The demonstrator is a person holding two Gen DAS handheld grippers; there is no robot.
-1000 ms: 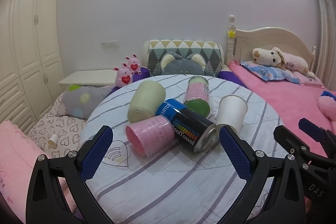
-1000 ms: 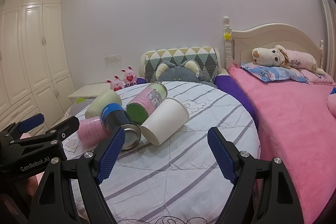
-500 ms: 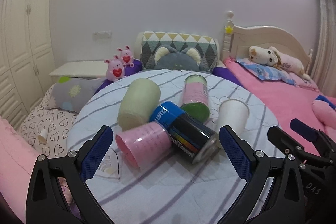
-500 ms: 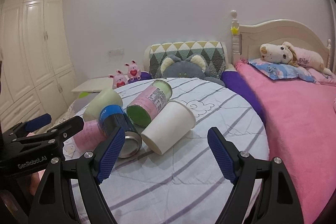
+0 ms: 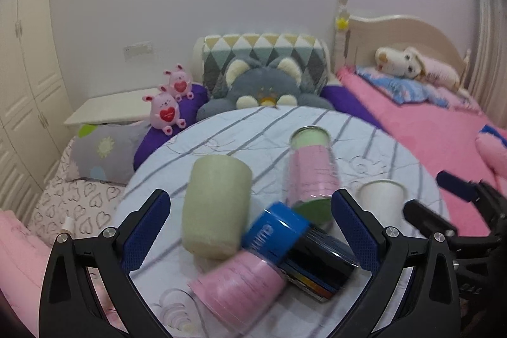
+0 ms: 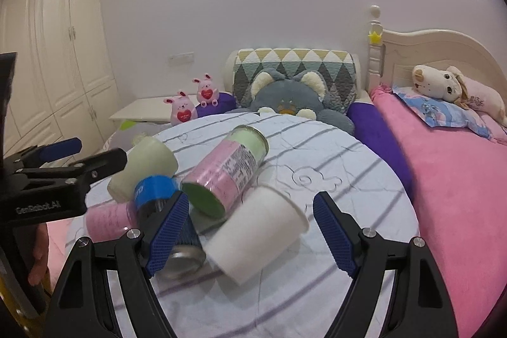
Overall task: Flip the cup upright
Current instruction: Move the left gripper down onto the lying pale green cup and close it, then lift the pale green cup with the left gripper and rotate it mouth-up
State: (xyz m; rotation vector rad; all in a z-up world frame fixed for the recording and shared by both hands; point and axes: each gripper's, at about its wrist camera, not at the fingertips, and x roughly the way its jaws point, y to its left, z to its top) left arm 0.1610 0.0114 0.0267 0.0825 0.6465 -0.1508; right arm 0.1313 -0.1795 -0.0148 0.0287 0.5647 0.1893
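Nothing is flipped yet. Left to right on the worktop: your left claw is wide open and empty over the green cup and pink cup. Your right claw is also wide open and empty, framing the white cup, which lies on its side. Grasp and flip remain.

The white paper cup lies on its side on the striped tabletop, rim toward the far right and base toward the camera in the right wrist view. Its wall touches the pink-and-green can beside it. In the left wrist view the white paper cup shows its open mouth, facing away.
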